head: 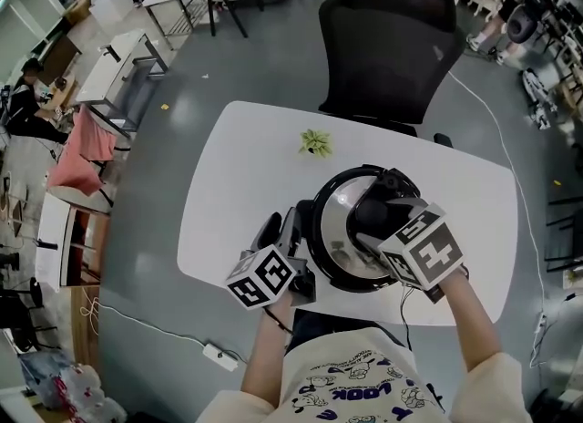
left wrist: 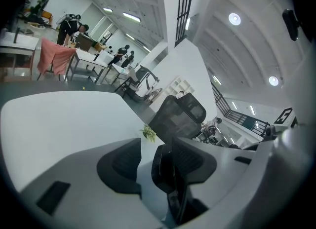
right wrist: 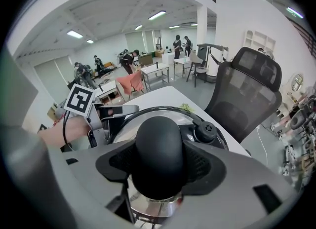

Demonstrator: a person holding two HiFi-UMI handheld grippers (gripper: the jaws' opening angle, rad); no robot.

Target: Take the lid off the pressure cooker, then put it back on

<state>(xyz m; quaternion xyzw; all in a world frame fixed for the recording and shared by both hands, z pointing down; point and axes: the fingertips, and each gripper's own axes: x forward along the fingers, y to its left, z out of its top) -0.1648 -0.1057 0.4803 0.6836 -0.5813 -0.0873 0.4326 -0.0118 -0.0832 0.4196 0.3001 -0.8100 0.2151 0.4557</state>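
Observation:
A black pressure cooker (head: 321, 262) with a shiny lid (head: 339, 204) stands on the white table (head: 239, 184) right in front of me. My right gripper (head: 381, 218) comes down on the lid from above. In the right gripper view its (right wrist: 160, 166) pads press on both sides of the lid's round black knob (right wrist: 159, 141). My left gripper (head: 293, 241) is at the cooker's left side. In the left gripper view its (left wrist: 154, 163) jaws straddle the cooker's black side handle (left wrist: 165, 170). That handle lies against the right pad, and a gap shows beside the left pad.
A small green sprig (head: 316, 142) lies on the table behind the cooker. A black mesh office chair (head: 392, 43) stands at the far edge. The lid's valve (right wrist: 205, 132) sits beside the knob. A power strip (head: 220, 355) lies on the floor at the left. Desks and people fill the background.

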